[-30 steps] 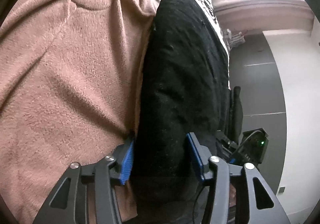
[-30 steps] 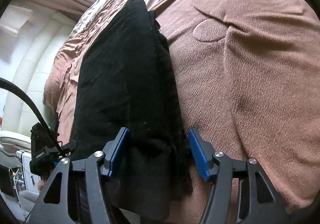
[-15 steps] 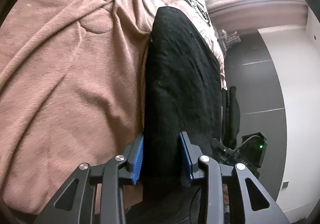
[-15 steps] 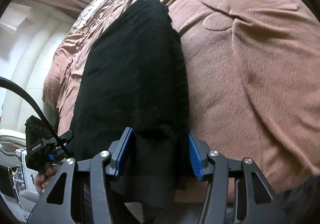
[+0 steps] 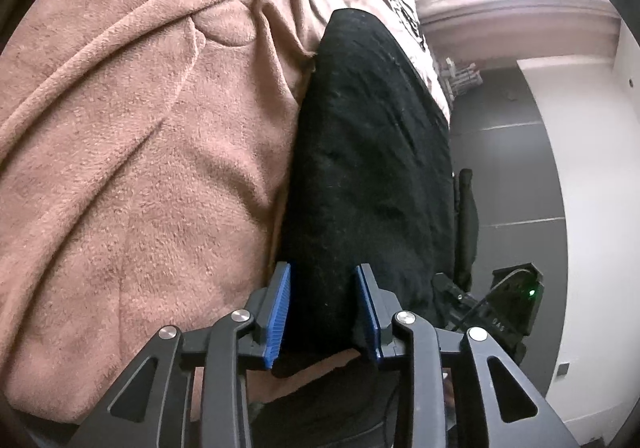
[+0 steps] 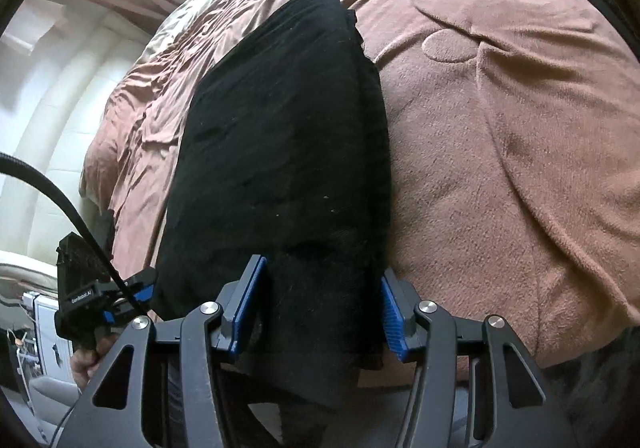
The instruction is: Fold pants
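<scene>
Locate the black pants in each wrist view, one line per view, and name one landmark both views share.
Left wrist: the black pants run up the centre-right from between the left gripper pads, pads pressing the cloth.
Right wrist: they run up the centre-left from between the right gripper pads, gripped too.
Shared landmark: the round patch on the brown blanket, left of the pants in the left view, right of them in the right view.
</scene>
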`<state>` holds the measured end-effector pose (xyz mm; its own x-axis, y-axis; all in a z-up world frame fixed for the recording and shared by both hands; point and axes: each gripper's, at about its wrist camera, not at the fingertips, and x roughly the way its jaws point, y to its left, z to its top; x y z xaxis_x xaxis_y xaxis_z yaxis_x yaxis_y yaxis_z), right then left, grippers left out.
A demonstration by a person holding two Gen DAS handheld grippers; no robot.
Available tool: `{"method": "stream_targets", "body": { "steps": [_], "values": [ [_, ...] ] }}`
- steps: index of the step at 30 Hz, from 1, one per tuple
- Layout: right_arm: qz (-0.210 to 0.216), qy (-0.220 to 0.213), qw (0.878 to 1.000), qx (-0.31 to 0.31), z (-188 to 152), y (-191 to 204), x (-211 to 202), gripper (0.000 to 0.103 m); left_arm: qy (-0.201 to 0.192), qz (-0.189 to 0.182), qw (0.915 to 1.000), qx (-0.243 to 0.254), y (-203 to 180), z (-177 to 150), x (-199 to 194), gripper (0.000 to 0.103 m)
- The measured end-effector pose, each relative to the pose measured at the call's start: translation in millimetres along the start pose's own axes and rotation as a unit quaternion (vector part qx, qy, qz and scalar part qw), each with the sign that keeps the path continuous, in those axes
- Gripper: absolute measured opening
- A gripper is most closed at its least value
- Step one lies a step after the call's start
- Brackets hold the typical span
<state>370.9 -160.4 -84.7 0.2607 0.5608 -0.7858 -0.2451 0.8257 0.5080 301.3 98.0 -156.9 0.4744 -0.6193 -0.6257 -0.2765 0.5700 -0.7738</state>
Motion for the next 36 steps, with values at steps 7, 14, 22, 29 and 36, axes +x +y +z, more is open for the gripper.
{"method": "stream_targets", "body": {
  "steps": [7,14,22,29,36],
  "values": [
    [-0.011,0.0,1.0,0.002,-3,-1,0,0.05,0.011,0.002,0.9999,-0.01,7,-1,4,0.04],
    [-0.017,0.003,1.0,0.007,-1,-11,1,0.039,0.018,-0.021,0.9992,-0.027,12,-10,8,0.042],
    [-0.019,0.005,1.0,0.01,-5,-6,-6,0.037,-0.009,-0.023,0.9997,0.004,-7,-18,-4,0.028],
    [0.002,0.022,1.0,0.004,-12,1,-10,0.036,-0.022,-0.021,0.9993,0.021,-11,-16,-30,0.026],
    [0.024,0.045,0.999,-0.004,-28,9,-6,0.036,-0.017,-0.01,0.9997,0.012,-3,-19,-44,0.026]
  ]
}}
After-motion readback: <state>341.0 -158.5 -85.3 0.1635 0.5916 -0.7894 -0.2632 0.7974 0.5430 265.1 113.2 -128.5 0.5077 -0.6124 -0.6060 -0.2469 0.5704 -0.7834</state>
